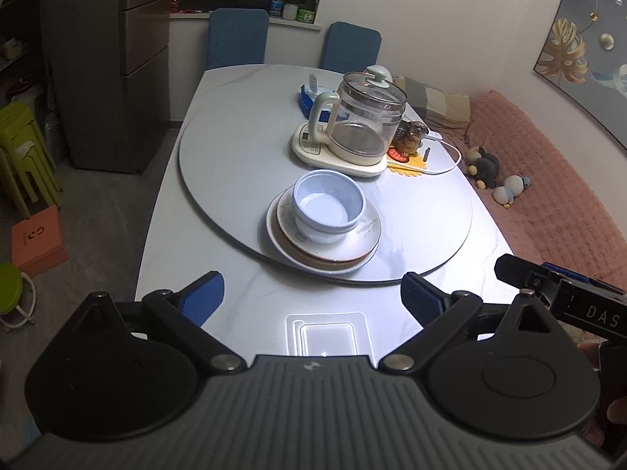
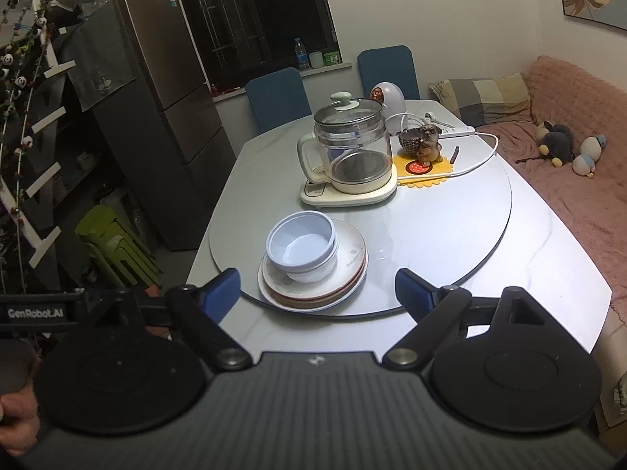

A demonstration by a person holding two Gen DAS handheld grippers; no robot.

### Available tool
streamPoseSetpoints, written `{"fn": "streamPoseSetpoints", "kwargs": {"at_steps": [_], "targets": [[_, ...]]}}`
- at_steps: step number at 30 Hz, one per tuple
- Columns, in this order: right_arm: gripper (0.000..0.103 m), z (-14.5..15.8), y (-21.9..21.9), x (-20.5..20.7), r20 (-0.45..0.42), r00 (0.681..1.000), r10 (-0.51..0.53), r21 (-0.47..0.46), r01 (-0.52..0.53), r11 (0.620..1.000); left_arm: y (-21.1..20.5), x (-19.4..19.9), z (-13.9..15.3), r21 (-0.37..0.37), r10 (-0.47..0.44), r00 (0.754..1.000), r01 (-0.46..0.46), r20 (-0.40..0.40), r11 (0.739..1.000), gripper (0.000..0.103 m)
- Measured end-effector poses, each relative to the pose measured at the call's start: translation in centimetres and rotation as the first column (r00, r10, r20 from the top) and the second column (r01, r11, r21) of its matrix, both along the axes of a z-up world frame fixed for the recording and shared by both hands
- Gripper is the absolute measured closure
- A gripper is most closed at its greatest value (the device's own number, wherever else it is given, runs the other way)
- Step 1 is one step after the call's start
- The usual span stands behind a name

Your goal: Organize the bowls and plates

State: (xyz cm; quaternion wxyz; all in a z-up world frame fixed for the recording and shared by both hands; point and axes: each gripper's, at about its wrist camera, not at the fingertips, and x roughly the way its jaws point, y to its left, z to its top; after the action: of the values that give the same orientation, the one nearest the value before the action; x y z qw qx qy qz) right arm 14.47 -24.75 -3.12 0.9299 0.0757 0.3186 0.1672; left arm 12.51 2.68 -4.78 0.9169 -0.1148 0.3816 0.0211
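Note:
A pale blue bowl (image 1: 328,203) (image 2: 301,243) is nested in a white bowl, on a stack of plates (image 1: 333,250) (image 2: 345,274) white and brown-rimmed, at the near edge of the round turntable (image 1: 219,180) (image 2: 450,235). My left gripper (image 1: 313,299) hangs open over the bare table, short of the stack, nothing between its blue fingers (image 1: 202,299). In the right wrist view my right gripper (image 2: 317,293) is open too, its fingertips either side of the stack's near edge, apart from it. The other gripper's body shows at each view's edge.
A glass kettle (image 1: 364,117) (image 2: 352,152) on its cream base stands behind the stack, beside a dog figurine (image 2: 429,143) on a yellow mat with a white cable. Two blue chairs (image 1: 237,37) stand at the far side. A pink sofa (image 1: 556,180) is on the right, a fridge (image 2: 168,117) on the left.

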Motion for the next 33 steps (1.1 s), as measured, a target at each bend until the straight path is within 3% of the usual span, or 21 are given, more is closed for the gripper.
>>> {"fn": "streamPoseSetpoints", "kwargs": {"at_steps": [18,33], "targets": [[0.015,-1.4,-1.9,-5.9,0.001,0.999,0.044,-0.018,-0.044,0.999,-2.5,-7.3,-1.3,0.031,0.033,0.999,-0.032,-0.02,0.999,0.004],[0.016,-2.0,-2.9,-7.8,-0.003,0.999,0.036,-0.04,-0.036,0.999,-2.6,-9.7,-1.2,0.048,0.04,0.999,-0.038,-0.027,0.998,0.004]]}}
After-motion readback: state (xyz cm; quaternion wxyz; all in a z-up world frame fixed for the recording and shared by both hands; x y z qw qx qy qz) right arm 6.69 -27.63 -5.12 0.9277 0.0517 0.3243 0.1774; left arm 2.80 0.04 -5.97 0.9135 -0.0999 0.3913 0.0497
